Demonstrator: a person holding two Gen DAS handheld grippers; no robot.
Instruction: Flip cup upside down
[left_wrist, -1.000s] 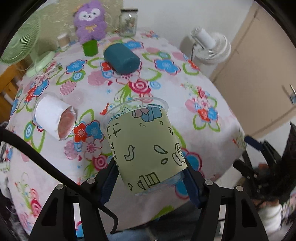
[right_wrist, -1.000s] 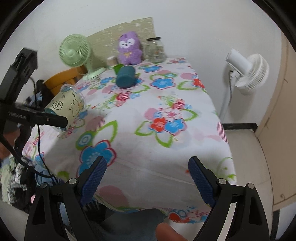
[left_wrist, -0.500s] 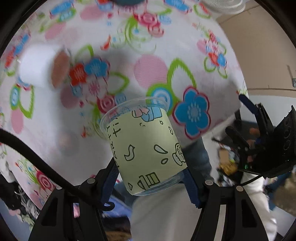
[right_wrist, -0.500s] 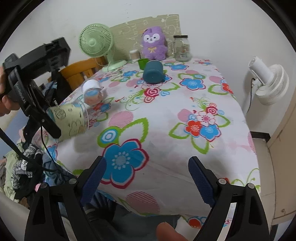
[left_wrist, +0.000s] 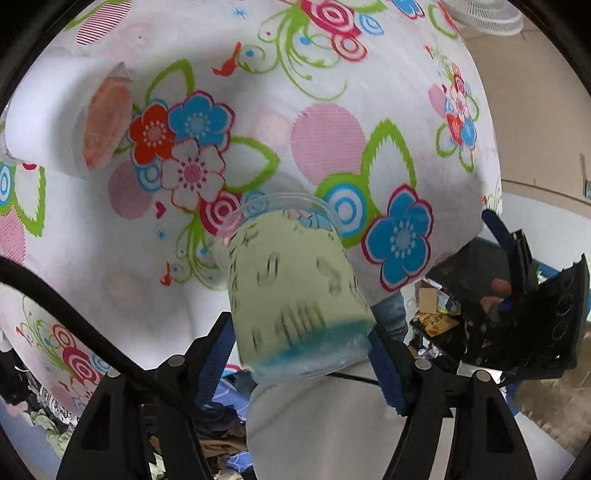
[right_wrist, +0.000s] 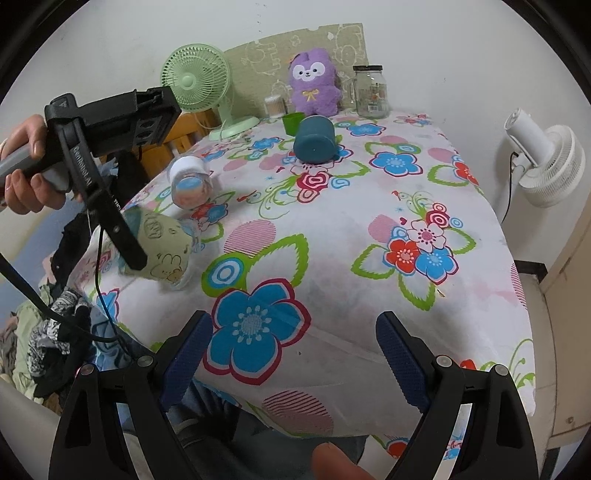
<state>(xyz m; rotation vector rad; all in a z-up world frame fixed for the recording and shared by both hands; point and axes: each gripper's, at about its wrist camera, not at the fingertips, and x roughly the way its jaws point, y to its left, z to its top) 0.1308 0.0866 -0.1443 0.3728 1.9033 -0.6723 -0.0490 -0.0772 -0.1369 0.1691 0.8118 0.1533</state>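
A clear plastic cup with a pale green doodle sleeve (left_wrist: 295, 284) is held between my left gripper's blue pads (left_wrist: 301, 354). Its mouth points down at the flowered tablecloth (left_wrist: 332, 147), its base toward the camera. In the right wrist view the same cup (right_wrist: 162, 251) hangs tilted, mouth low, just above the table's near left corner, under the left gripper (right_wrist: 127, 245). My right gripper (right_wrist: 293, 356) stands open over the table's front edge with nothing between its fingers.
A white cup (right_wrist: 190, 181) lies on its side on the left of the table. A dark teal cup (right_wrist: 314, 138) lies on its side further back. A green fan (right_wrist: 199, 88), purple plush (right_wrist: 314, 83), jar (right_wrist: 369, 92) and small green cup (right_wrist: 291, 123) line the back edge. A white fan (right_wrist: 543, 162) stands right of the table.
My left gripper has tipped forward and down with the cup, so the cup's mouth now faces the cloth and sits lower, close to the table. The right gripper has barely moved.
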